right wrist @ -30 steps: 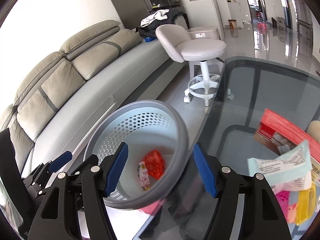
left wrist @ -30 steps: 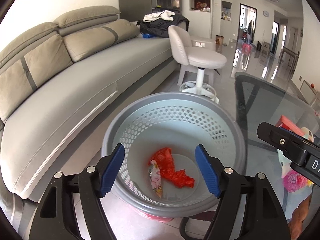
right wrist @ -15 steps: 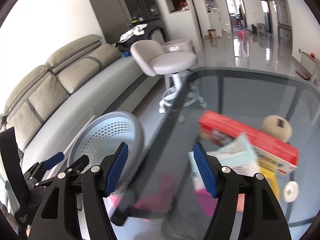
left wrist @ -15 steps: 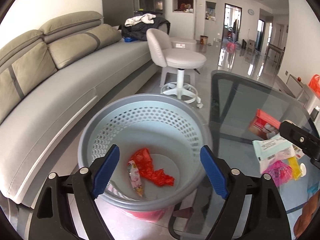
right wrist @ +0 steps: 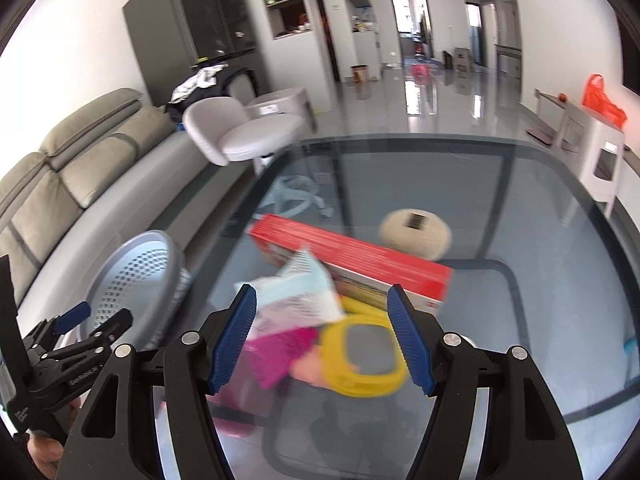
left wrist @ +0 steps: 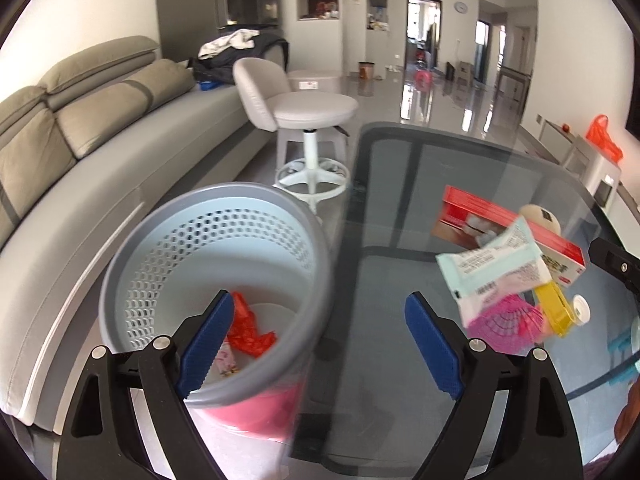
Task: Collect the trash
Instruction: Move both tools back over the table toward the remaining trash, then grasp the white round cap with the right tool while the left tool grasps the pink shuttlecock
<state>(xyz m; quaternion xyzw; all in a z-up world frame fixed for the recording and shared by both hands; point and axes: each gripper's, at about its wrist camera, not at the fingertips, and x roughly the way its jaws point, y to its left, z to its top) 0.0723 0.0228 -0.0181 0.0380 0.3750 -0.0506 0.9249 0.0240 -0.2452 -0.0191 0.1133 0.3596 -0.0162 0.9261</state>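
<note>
A grey perforated bin (left wrist: 216, 240) stands on the floor by the glass table's left edge; red wrapper (left wrist: 248, 324) and a small packet lie inside. The bin shows at left in the right wrist view (right wrist: 136, 276). On the table lies a pile: a red box (right wrist: 352, 256), a pale blue packet (right wrist: 300, 292), a pink mesh piece (right wrist: 280, 352), a yellow ring-shaped piece (right wrist: 364, 356) and a beige ball (right wrist: 416, 232). My left gripper (left wrist: 316, 340) is open and empty over the bin's right rim. My right gripper (right wrist: 320, 336) is open, just above the pile.
A grey sofa (left wrist: 100, 140) runs along the left. A white swivel stool (left wrist: 308, 116) stands beyond the bin. The glass table (right wrist: 520, 240) has a dark frame underneath. A white cap (left wrist: 580, 308) lies by the pile.
Both grippers have swung right, away from over the bin toward the table. The right gripper now faces the pile of trash close up. Both stay open.
</note>
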